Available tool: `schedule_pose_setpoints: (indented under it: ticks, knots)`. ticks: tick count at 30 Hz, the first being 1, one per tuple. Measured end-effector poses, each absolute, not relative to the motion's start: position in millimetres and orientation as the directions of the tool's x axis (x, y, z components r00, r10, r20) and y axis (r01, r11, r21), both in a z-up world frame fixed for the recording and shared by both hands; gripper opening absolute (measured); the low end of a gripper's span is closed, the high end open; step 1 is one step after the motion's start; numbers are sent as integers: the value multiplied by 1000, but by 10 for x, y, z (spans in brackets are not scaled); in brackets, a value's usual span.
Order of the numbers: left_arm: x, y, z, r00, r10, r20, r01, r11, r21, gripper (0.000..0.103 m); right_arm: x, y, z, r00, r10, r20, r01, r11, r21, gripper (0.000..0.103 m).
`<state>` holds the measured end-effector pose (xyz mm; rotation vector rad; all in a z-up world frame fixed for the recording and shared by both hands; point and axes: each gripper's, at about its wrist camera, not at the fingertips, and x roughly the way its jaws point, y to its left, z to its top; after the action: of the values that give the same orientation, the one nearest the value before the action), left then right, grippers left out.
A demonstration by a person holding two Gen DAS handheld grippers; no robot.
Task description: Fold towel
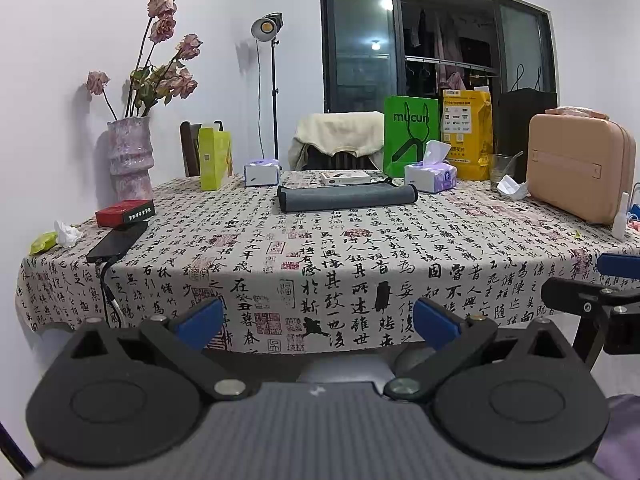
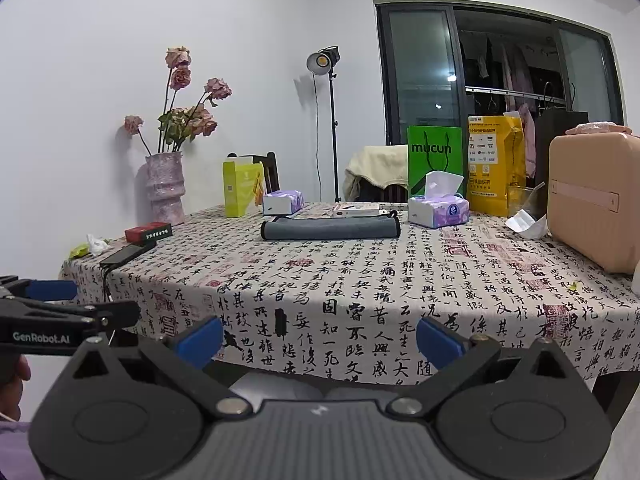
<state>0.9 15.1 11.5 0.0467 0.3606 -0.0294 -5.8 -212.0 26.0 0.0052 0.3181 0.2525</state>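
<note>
the grey towel (image 1: 347, 197) lies folded flat on the far middle of the worktop (image 1: 360, 256), its long side across the view, well apart from both claws. a small black loop shows at its right end; how many layers it has cannot be told from this low angle. behind it a flat white box (image 1: 345, 177) is partly hidden by the towel's edge.

the left claw (image 1: 318, 322) hangs off the near edge of the worktop with its blue-padded fingers (image 1: 199, 324) wide apart and nothing between them. the right claw (image 2: 319, 339) is the same, fingers spread and empty, level with the hanging cloth edge. each camera catches the other claw only at the frame edge, cut off.

the worktop wears a cloth printed with black calligraphy and red seals. on it stand a pink vase (image 1: 130, 156) of dried roses at the left, a red box (image 1: 125, 212) just beside a black phone (image 1: 117, 241) whose cable drops over the edge, two tissue packs (image 1: 430, 176), a green bag (image 1: 411, 136), a yellow bag (image 1: 466, 132) and a pink case (image 1: 578, 166), cut off at the right in the right wrist view. behind are a white wall, a lamp on a stand (image 1: 267, 28), a chair draped with a cream cloth (image 1: 338, 132) and a dark window (image 1: 436, 40).
</note>
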Motion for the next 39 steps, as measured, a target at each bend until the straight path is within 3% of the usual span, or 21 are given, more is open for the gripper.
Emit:
schedule_pose_setpoints:
  ticks: [39]
  knots:
    - [3, 170, 143, 939, -17, -345, 35, 998, 46, 103, -62, -2076, 270, 922, 253, -295, -255, 966, 32, 103]
